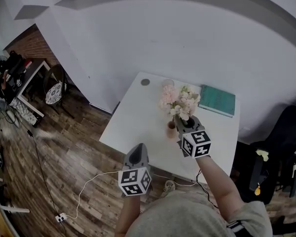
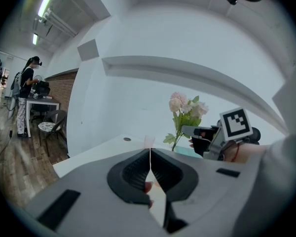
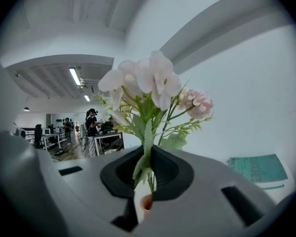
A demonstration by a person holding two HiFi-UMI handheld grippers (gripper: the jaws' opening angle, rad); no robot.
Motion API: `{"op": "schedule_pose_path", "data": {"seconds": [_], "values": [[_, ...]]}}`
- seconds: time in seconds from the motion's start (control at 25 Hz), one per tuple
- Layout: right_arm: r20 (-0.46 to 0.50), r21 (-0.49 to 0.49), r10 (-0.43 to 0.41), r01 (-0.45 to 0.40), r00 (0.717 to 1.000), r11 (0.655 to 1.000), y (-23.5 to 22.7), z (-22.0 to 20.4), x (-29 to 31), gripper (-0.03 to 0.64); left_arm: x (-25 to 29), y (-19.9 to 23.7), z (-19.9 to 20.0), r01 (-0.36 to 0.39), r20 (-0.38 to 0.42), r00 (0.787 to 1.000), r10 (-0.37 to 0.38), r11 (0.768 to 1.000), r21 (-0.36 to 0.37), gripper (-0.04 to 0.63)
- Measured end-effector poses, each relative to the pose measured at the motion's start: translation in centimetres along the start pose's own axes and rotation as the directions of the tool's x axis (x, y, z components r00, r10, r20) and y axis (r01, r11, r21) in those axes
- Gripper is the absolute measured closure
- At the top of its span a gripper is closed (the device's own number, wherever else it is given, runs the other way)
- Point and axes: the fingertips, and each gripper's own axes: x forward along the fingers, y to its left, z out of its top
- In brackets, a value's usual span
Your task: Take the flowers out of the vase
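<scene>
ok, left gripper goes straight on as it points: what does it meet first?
Probably the white table top, short of the pale pink cup ahead of the left gripper; depth is unclear.

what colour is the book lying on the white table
Teal green. The book shows best in the head view.
</scene>
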Motion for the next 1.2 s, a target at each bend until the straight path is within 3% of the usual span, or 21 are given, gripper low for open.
{"op": "schedule_pose_path", "data": {"seconds": [0.68, 1.2], "values": [[0.139, -0.079, -0.019, 0.030, 0.990, 0.996, 3.3, 6.8, -5.0, 0.595, -8.2, -1.5, -1.9, 0.023, -0.002, 1.000, -0.023, 1.000, 0.017, 0.588], [0.188, -0.085, -0.031, 0.048, 0.982, 0.995, 8.7, 6.7, -13.7, 0.595, -16.5, -3.3, -4.1, 0.036, 0.032, 0.999, -0.037, 0.998, 0.047, 0.588]]}}
